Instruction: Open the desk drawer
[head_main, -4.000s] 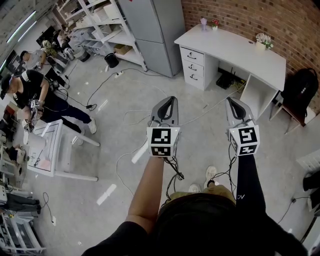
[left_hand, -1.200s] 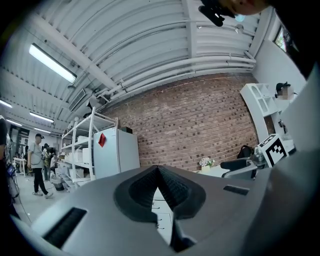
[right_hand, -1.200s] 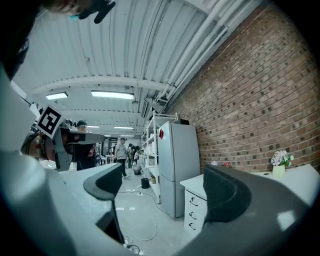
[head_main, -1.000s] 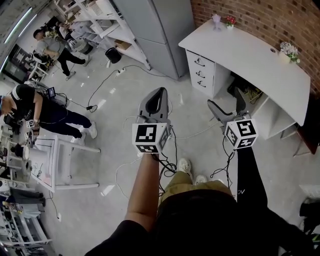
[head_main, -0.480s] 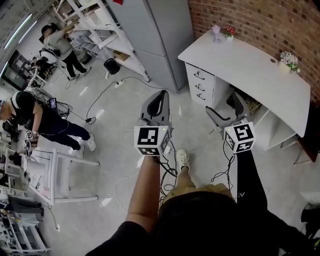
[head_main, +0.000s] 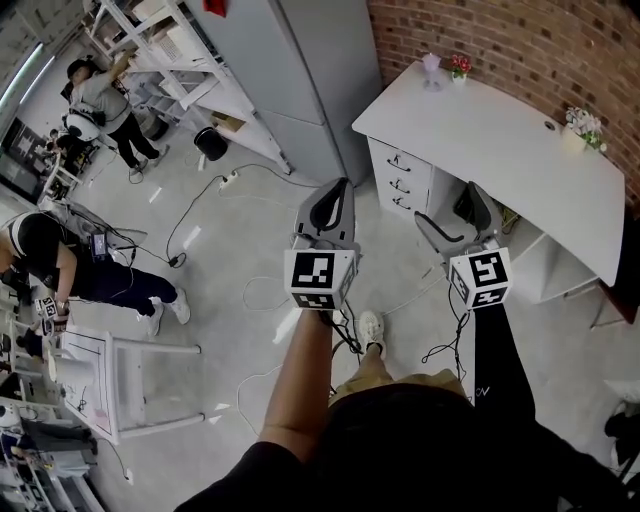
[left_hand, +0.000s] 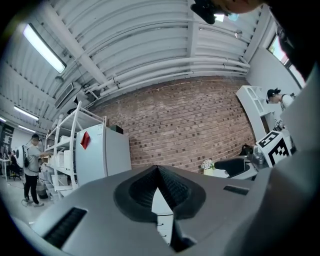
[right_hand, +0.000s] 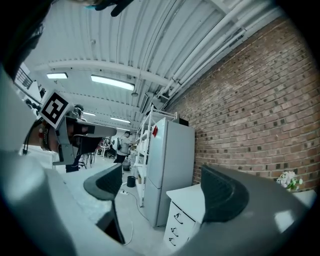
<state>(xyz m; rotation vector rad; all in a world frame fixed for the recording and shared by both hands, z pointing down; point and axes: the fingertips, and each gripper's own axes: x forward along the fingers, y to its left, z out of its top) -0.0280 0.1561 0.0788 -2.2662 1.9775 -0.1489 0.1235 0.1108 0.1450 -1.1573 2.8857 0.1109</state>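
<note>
The opening is not yet begun: the desk (head_main: 500, 125) at upper right has all three drawers (head_main: 400, 182) shut, well apart from the left gripper (head_main: 337, 192), fingers closed on nothing, and the right gripper (head_main: 450, 213), fingers spread and empty.

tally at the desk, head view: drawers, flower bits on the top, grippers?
Desk drawers: 3
Flower decorations on the desktop: 3
Grippers: 2 (left gripper shut, right gripper open, both empty)
Total: 8
</note>
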